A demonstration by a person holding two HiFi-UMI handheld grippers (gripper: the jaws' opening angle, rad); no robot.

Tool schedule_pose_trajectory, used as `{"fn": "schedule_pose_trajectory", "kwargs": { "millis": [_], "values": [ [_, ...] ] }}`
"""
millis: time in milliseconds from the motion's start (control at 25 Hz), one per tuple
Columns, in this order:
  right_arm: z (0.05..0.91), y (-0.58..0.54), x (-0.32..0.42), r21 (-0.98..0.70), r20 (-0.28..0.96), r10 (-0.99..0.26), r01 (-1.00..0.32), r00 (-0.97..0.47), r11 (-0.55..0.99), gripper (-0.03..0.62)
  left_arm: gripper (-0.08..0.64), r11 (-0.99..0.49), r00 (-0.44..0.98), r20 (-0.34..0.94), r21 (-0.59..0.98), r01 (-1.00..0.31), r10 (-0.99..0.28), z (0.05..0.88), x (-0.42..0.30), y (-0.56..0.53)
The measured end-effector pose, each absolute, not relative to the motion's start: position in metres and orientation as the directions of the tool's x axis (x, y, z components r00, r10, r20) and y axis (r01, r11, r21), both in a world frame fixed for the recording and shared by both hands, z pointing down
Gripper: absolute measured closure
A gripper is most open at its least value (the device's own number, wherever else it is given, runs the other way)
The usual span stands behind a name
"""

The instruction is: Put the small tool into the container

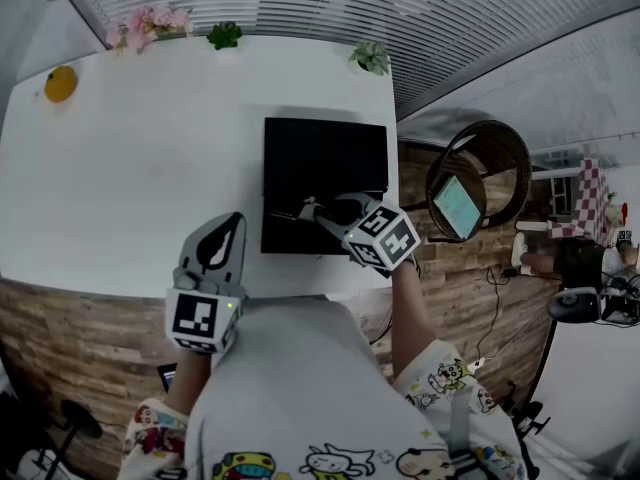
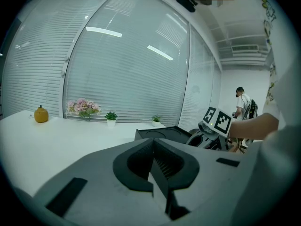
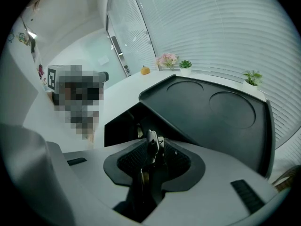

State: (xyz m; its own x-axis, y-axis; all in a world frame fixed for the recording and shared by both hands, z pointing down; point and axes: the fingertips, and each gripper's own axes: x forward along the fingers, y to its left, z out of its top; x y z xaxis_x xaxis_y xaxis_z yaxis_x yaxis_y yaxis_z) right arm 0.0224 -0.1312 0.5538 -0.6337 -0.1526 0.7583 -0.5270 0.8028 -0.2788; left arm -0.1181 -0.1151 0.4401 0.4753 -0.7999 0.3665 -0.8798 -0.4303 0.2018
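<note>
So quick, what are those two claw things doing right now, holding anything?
Left gripper: shut, nothing in it.
Right gripper: shut on the small tool, by the black container.

Head view overhead (all show container)

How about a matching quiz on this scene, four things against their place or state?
Things:
1. left hand-held gripper
2. right hand-held gripper
3. orange fruit
4. black container

Places or states:
A. at the far left corner of the white table
B. shut on the small tool
C. shut, with nothing between its jaws
D. on the right part of the table

Pairs: 1-C, 2-B, 3-A, 4-D
</note>
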Motion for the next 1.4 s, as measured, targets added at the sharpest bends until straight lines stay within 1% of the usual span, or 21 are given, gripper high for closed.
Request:
{"fn": "schedule_pose_trajectory", "kwargs": {
  "millis": [120,440,800,1160,1320,1400],
  "values": [
    [0.551,-0.133,0.024,-0.276,0.751,-0.165,-0.53,-0.639,0.802,0.512,0.555,-0.429,0.475,0.365,0.203,-0.88,-0.801,0.44,-0.119,-0.115],
    [0.527,-0.138,0.025,-0.335,0.67,-0.199,-0.531,-0.715,0.779,0.512,0.555,-0.433,0.476,0.354,0.197,-0.879,-0.805,0.437,-0.118,-0.114],
    [0.504,-0.143,0.032,-0.331,0.62,-0.25,-0.537,-0.743,0.776,0.512,0.555,-0.444,0.479,0.333,0.18,-0.878,-0.812,0.428,-0.114,-0.116],
    [0.47,-0.144,0.044,-0.242,0.583,-0.341,-0.558,-0.737,0.793,0.512,0.555,-0.454,0.474,0.302,0.139,-0.88,-0.827,0.416,-0.114,-0.122],
    [0.447,-0.145,0.048,-0.149,0.56,-0.4,-0.563,-0.726,0.813,0.512,0.555,-0.464,0.472,0.25,0.096,-0.881,-0.845,0.405,-0.112,-0.128],
    [0.434,-0.145,0.048,-0.095,0.545,-0.433,-0.565,-0.719,0.819,0.512,0.555,-0.463,0.471,0.245,0.093,-0.881,-0.847,0.402,-0.111,-0.128]
  ]
}}
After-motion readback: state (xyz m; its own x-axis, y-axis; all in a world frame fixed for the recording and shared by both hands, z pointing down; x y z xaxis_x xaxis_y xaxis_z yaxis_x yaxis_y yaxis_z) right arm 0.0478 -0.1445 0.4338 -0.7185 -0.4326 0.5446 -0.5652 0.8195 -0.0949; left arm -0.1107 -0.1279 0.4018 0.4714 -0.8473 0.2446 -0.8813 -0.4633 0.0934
